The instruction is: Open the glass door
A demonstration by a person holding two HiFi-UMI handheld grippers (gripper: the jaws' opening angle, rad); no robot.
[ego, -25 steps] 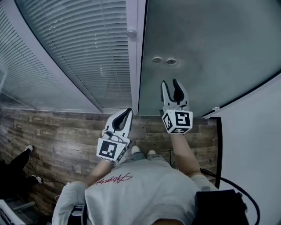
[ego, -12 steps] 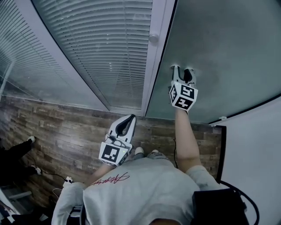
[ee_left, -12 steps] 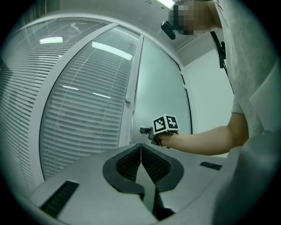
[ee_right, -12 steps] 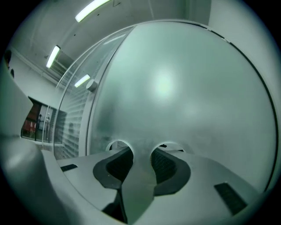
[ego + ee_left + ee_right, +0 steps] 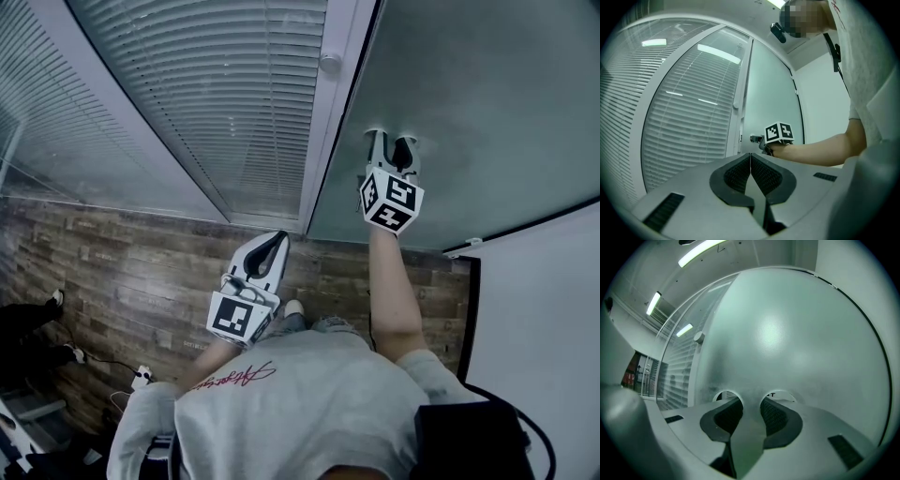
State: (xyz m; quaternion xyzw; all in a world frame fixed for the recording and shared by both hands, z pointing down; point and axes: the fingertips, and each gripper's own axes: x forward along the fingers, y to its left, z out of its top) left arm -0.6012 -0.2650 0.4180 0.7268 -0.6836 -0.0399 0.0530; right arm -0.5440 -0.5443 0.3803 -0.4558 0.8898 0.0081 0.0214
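Note:
The frosted glass door (image 5: 469,112) fills the upper right of the head view. My right gripper (image 5: 392,141) is stretched out level against it, over its two round fittings (image 5: 723,396). A grey door handle (image 5: 747,427) lies between the right gripper's (image 5: 751,404) pads. The jaws are closing on it and no gap shows beside it. In the left gripper view the handle (image 5: 755,138) sticks out just beyond the right gripper's cube. My left gripper (image 5: 272,246) hangs back near my body, shut and empty (image 5: 750,157).
A glass wall with slatted blinds (image 5: 206,112) runs left of the door, past a white frame post (image 5: 328,103) with a round knob (image 5: 330,63). Below is wood-look floor (image 5: 122,281). A white wall (image 5: 544,328) stands right. Someone's legs (image 5: 28,328) and cables lie far left.
My right gripper has reached forward from well short of the door onto the round fittings, then held still. Its jaws stand narrower than before. The left gripper has barely shifted.

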